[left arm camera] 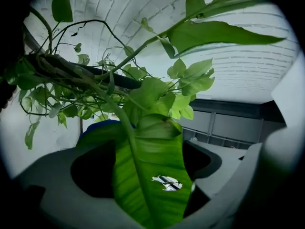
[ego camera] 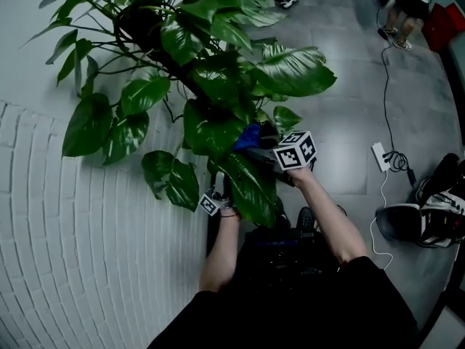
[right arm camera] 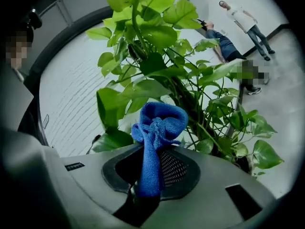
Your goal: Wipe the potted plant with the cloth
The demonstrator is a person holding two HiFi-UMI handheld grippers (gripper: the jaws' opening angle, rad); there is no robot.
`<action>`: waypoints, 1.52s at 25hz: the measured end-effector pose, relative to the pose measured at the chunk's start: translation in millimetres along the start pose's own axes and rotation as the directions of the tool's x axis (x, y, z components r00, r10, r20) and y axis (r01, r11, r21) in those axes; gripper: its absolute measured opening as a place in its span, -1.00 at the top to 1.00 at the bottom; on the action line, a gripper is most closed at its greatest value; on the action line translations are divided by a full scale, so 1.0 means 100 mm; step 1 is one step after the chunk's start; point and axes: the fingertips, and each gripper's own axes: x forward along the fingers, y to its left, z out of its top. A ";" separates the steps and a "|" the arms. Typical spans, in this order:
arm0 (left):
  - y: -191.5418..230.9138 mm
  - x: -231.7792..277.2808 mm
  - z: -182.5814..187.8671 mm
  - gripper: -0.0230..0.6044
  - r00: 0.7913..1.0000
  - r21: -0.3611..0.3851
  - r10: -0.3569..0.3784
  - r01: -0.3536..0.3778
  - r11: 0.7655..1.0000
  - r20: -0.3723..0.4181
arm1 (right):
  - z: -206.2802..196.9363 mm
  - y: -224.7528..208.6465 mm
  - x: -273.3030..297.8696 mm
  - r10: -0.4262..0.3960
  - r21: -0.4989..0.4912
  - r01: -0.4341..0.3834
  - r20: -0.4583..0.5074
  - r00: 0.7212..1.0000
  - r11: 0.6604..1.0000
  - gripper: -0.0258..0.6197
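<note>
The potted plant (ego camera: 218, 71) spreads large glossy leaves across the upper middle of the head view. My left gripper (ego camera: 218, 195) is low under the foliage, shut on one long hanging leaf (ego camera: 247, 184). In the left gripper view that leaf (left arm camera: 147, 175), which has a small hole in it, runs down between the jaws of my left gripper (left arm camera: 147, 197). My right gripper (ego camera: 270, 147) is shut on a bunched blue cloth (ego camera: 248, 137), which lies against the leaves just above the held leaf. The cloth (right arm camera: 155, 128) sticks up from my right gripper (right arm camera: 147, 187) in front of the plant (right arm camera: 162, 66).
A white brick-patterned wall (ego camera: 80, 231) curves along the left. On the grey floor at right lie a white power strip (ego camera: 379, 155) with its cable and a pile of dark bags (ego camera: 429, 217). People (ego camera: 403, 6) stand at the far top right.
</note>
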 end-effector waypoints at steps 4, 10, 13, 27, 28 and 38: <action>-0.03 -0.02 0.03 -0.48 1.000 -0.019 -0.017 0.017 1.000 0.025 | -0.30 0.10 -0.13 0.015 0.004 -0.015 -0.035 0.999 1.000 0.59; -0.06 -0.06 0.00 -0.48 0.999 -0.036 -0.019 0.021 0.999 0.050 | -0.79 0.26 -0.48 0.027 -0.010 -0.028 -0.100 0.995 1.000 0.59; -0.06 -0.13 -0.03 -0.48 0.998 -0.043 -0.003 0.006 0.999 0.067 | -1.04 0.31 -0.66 0.022 -0.019 -0.025 -0.135 0.991 1.000 0.59; 0.19 -0.22 -0.32 -0.48 0.991 -0.142 0.085 -0.070 0.987 0.105 | 0.24 -0.27 -1.39 -0.226 0.048 0.224 0.358 0.906 0.974 0.59; 0.21 -0.19 -0.37 -0.48 0.992 -0.154 0.086 -0.071 0.986 0.096 | 0.32 -0.30 -1.29 -0.213 0.033 0.215 0.346 0.914 0.976 0.59; 0.31 -0.12 -0.53 -0.48 0.994 -0.219 0.075 -0.056 0.974 0.080 | 0.05 -0.55 -0.43 -0.050 0.079 0.043 0.087 0.995 0.996 0.59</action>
